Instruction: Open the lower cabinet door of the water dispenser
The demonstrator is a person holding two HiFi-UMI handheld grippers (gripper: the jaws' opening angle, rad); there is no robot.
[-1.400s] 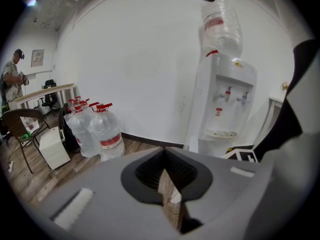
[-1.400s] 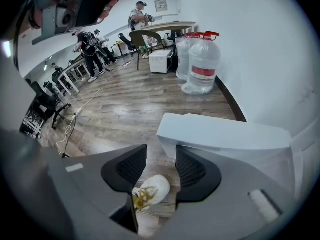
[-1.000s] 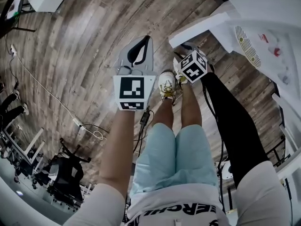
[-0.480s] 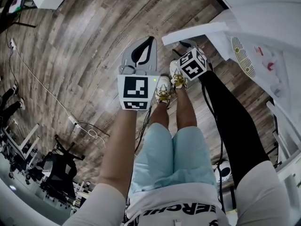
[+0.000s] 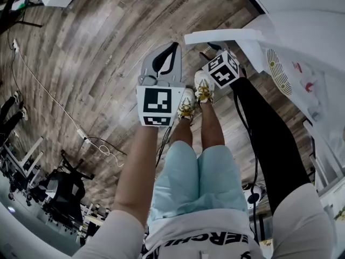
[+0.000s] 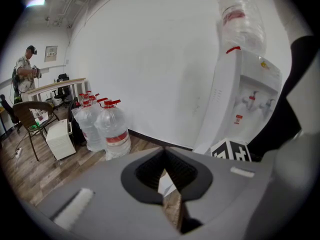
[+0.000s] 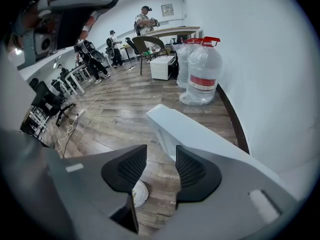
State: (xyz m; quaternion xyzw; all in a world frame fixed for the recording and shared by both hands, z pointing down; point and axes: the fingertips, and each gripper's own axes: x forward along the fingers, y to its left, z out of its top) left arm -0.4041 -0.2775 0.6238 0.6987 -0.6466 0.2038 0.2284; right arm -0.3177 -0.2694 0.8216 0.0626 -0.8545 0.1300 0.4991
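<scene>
- Fingers (image 7: 192, 171) of right gripper (image 7: 161, 158): narrowly apart and empty. The lower cabinet door (image 7: 200, 134) lies just beyond them, untouched, and stands swung out from the water dispenser (image 5: 302, 26).
- Fingers (image 6: 145, 173) of left gripper (image 6: 164, 153): closed together, holding nothing, well clear of the door.
- Risk: with no grip on it, the door may swing back. A sideways knock from the fingers could slam it or rock the dispenser.

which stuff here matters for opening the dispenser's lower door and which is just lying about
For the job: water dispenser, lower cabinet door, right hand-held gripper, open.
Lying about: water bottles, chair, white box.
</scene>
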